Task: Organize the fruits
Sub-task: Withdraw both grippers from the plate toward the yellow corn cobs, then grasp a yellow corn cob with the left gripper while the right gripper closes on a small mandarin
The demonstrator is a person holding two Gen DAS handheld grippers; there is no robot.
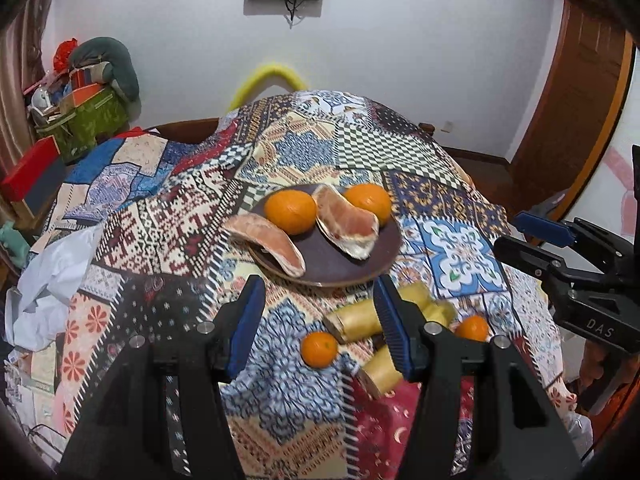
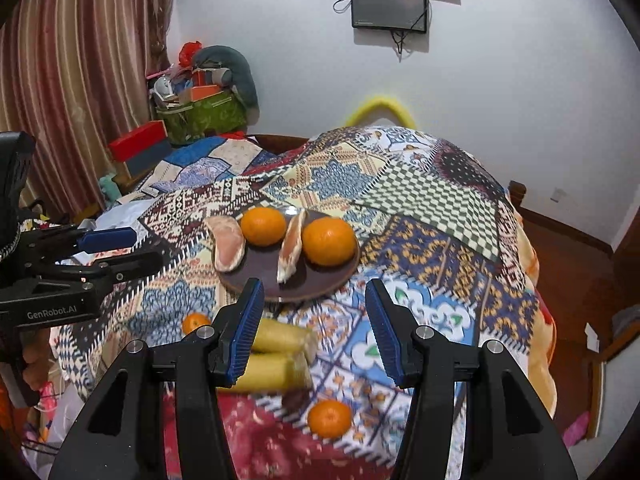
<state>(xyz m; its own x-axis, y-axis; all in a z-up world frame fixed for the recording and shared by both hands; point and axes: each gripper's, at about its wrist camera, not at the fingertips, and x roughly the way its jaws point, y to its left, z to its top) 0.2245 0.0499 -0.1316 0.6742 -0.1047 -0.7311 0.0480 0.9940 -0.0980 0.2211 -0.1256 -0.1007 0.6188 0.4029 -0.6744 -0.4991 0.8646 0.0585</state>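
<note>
Brown plate (image 1: 352, 268), just beyond the fingertips, carries two oranges (image 1: 291, 207) and two pomelo segments (image 1: 347, 222). Left gripper (image 1: 318, 292) and right gripper (image 2: 315, 294) are both spread and empty. Loose small oranges (image 2: 329, 419) and yellow pieces (image 2: 280, 338) lie between and beneath the fingers on the patchwork-covered bench (image 2: 420, 208). Judged step: approach; next, descend and close on one loose orange.

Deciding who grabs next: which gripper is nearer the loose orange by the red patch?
Right. The right gripper hangs just above that orange; the left gripper is farther left, over another orange.
</note>
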